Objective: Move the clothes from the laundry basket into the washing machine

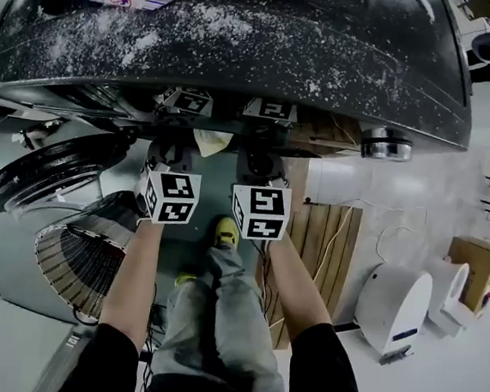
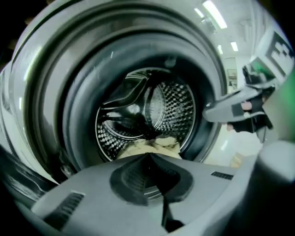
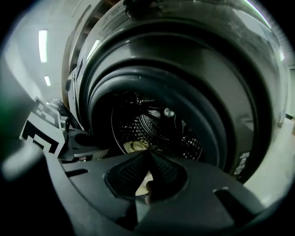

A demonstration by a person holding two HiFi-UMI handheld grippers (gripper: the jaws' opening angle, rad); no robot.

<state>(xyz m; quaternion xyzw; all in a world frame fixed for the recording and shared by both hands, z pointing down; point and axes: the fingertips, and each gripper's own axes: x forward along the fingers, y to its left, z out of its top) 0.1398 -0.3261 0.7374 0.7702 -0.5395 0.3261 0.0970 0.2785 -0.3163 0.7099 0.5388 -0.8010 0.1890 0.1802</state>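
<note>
Seemingly the task is being brought near its end: a pale, crumpled cloth [image 2: 152, 145] is being seen low inside the perforated shiny steel drum [image 2: 177, 103] of the washing machine [image 1: 242, 44], which is ringed by a smooth dark rubber seal [image 2: 78, 115]. The left gripper [image 2: 148, 155] and the right gripper [image 3: 148, 153] are being held before the opening, jaws fully together on nothing. No clothes are being shown in the ribbed, slatted laundry basket [image 1: 75, 261], which is partly hidden by an arm.

The washing machine [image 1: 241, 53] is showing a dark glossy shell dusted with rough white speckles. Its drum [image 2: 177, 108] is gleaming as perforated polished metal, while the door seal [image 2: 76, 120] is looking like smooth matt rubber. The clothes [image 2: 154, 146] inside are reading as soft pale cloth. The laundry basket [image 1: 75, 261] is looking like ribbed plastic. The left gripper [image 2: 150, 156] is showing matt grey plastic, its dark pads [image 2: 133, 177] finely ribbed.
</note>
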